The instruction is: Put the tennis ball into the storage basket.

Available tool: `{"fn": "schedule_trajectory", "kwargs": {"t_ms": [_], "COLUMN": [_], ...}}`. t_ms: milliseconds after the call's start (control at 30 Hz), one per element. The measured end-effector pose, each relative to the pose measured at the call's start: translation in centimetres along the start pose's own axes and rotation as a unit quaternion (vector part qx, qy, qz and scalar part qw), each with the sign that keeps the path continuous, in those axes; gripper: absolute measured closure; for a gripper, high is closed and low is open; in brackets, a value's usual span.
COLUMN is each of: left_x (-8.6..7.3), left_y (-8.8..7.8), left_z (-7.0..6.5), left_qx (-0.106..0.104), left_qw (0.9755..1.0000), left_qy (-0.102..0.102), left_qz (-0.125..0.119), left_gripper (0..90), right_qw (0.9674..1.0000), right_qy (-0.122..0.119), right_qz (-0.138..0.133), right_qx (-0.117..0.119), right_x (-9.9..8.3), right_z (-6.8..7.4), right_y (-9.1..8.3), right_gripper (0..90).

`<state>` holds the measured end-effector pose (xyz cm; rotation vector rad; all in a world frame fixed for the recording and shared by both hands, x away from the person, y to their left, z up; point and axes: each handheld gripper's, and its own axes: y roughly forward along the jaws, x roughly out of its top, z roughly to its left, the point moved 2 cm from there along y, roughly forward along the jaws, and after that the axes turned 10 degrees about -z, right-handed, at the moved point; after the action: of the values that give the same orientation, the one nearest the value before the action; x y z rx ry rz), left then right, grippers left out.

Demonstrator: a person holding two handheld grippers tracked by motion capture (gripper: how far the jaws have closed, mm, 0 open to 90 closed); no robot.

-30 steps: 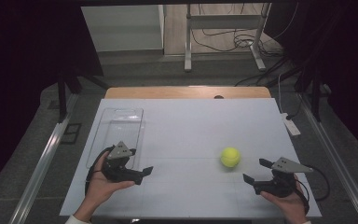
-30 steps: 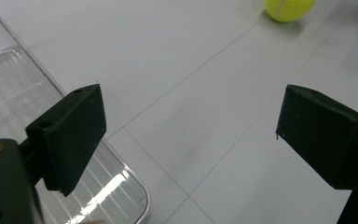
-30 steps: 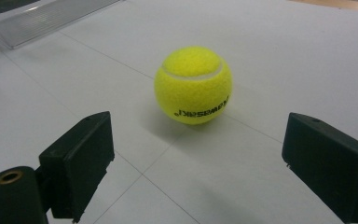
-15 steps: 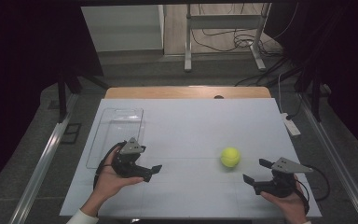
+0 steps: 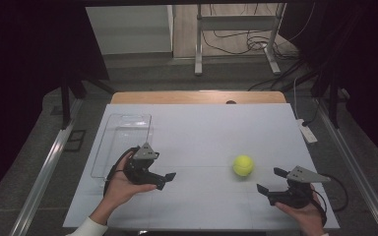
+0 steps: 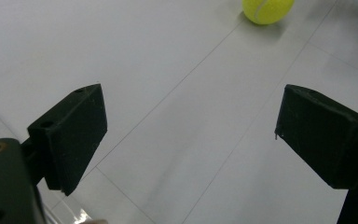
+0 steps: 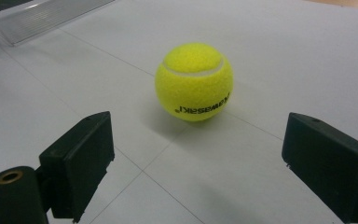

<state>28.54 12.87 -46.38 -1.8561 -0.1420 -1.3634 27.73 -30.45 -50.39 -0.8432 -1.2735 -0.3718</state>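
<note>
A yellow tennis ball (image 5: 243, 165) rests on the white table (image 5: 202, 123), right of centre. My right gripper (image 5: 270, 180) lies just right of and nearer than the ball, open and empty. In the right gripper view the ball (image 7: 194, 81) sits a short way beyond the wide-apart jaws of that gripper (image 7: 196, 140), not between them. My left gripper (image 5: 165, 180) is held above the table at the front left, pointing right toward the ball, open with nothing in it. In the left gripper view the ball (image 6: 266, 9) lies far ahead of the spread gripper (image 6: 191, 121).
A clear plastic tray (image 5: 123, 137) lies along the table's left side, just behind my left hand; its rim (image 7: 42, 16) shows at the far left of the right gripper view. A small white device (image 5: 307, 132) sits at the table's right edge.
My left hand has carried its gripper to the right, off the tray's near end toward the table's middle. The right gripper and the ball have stayed put.
</note>
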Motion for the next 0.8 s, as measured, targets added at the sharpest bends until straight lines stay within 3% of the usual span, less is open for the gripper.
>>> {"fn": "schedule_trajectory", "kwargs": {"t_ms": [800], "left_x": [1.5], "left_y": [2.1], "left_z": [-0.6], "left_qx": [-0.018], "left_qw": [0.9997], "left_qy": [0.006], "left_qz": [0.013], "left_gripper": [9.1], "right_qw": [1.0000], "right_qy": [0.000], "right_qz": [0.001], "right_qx": [0.002], "right_x": [0.0], "right_z": [0.0], "right_y": [0.0], "right_gripper": [9.3]}}
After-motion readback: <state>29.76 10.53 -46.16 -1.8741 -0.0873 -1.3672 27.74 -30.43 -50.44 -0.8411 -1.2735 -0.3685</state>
